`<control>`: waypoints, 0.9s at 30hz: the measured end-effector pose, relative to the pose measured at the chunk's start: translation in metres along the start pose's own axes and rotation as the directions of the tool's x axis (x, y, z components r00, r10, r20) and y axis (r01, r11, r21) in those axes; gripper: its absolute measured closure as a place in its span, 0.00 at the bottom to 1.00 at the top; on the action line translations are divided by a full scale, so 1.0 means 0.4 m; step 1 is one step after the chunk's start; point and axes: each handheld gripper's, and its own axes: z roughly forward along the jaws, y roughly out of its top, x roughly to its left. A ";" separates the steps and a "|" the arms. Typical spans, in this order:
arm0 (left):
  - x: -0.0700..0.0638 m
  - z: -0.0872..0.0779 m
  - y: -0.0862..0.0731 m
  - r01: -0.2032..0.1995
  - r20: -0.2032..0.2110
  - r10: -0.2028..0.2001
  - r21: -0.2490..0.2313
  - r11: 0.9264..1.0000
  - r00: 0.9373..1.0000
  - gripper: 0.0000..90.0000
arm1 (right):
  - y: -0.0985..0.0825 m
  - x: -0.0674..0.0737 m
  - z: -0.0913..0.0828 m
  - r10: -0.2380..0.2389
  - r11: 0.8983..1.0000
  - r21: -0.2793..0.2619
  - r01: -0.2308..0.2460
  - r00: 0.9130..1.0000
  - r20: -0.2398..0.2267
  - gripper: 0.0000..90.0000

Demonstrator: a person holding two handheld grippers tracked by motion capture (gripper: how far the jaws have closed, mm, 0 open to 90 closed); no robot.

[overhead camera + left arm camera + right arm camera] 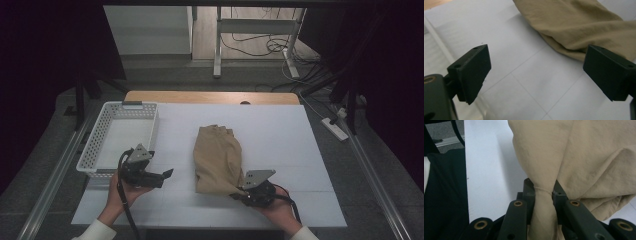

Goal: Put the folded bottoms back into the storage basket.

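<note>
Pinched tan cloth fills the right tongs, gripped at the garment's lower right corner, mid-frame on the white bench. Left tongs gape wide, lower left; they should take the opposite corner squarely before lifting toward the basket.

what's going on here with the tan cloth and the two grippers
A person at a table holds a gripper in each hand. The right gripper is shut on a pinched fold at the near corner of the tan cloth, which lies bunched on the white table. The left gripper has its jaws open with nothing between them, pointing toward the cloth's edge. A white basket sits at the left.
</note>
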 end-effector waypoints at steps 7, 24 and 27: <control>-0.008 0.037 0.050 -0.030 0.030 0.030 -0.011 0.999 0.999 0.09 | -0.001 -0.002 0.000 0.003 1.000 -0.003 -0.003 1.000 -0.002 0.87; -0.006 0.081 0.113 -0.031 0.048 0.031 -0.006 1.000 0.998 0.09 | -0.001 0.001 0.003 0.000 1.000 0.002 0.000 1.000 -0.002 0.86; -0.002 0.091 0.120 -0.026 0.052 0.026 -0.004 1.000 0.998 0.09 | -0.001 0.000 0.003 0.000 1.000 0.002 0.000 1.000 -0.002 0.87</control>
